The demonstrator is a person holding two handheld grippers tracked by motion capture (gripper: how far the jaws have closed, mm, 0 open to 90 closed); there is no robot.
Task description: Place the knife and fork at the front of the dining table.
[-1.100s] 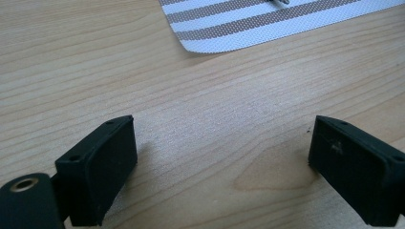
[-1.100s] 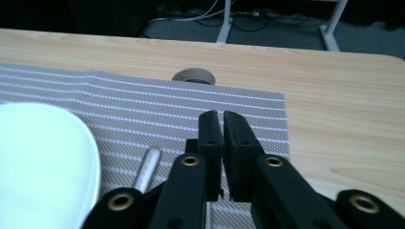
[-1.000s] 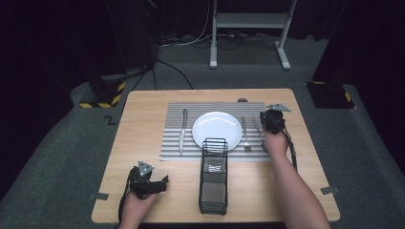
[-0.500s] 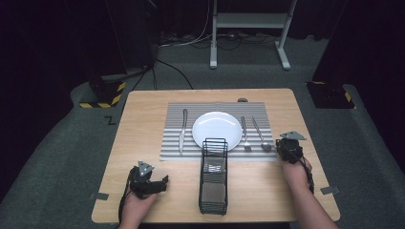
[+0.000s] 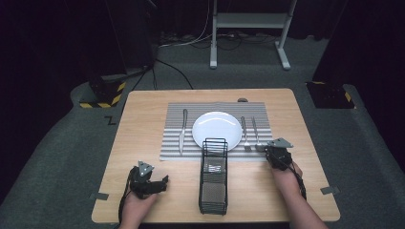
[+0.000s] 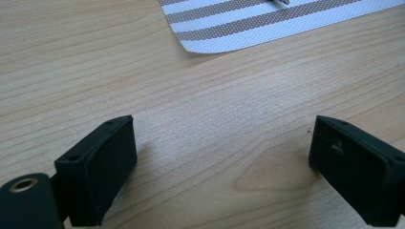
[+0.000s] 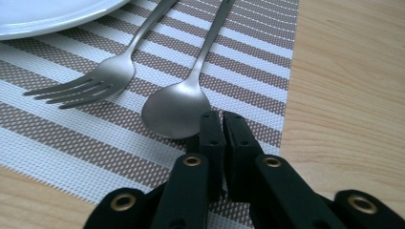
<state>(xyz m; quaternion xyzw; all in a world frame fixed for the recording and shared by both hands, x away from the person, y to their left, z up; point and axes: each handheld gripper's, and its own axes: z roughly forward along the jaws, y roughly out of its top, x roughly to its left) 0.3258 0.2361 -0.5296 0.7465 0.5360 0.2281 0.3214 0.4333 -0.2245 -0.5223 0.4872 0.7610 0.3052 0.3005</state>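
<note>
Two grippers rest low at the near side of a wooden table (image 5: 143,114). Between them stands a black wire caddy (image 5: 213,175), its far end against a white plate (image 5: 217,129) on a striped placemat (image 5: 172,143). A knife (image 5: 183,130) lies left of the plate; a fork (image 7: 95,76) and spoon (image 7: 179,107) lie right. Left gripper (image 6: 222,167): jaws wide apart over bare wood, holding nothing. Right gripper (image 7: 222,125): jaws closed together, empty, tips just beside the spoon's bowl.
</note>
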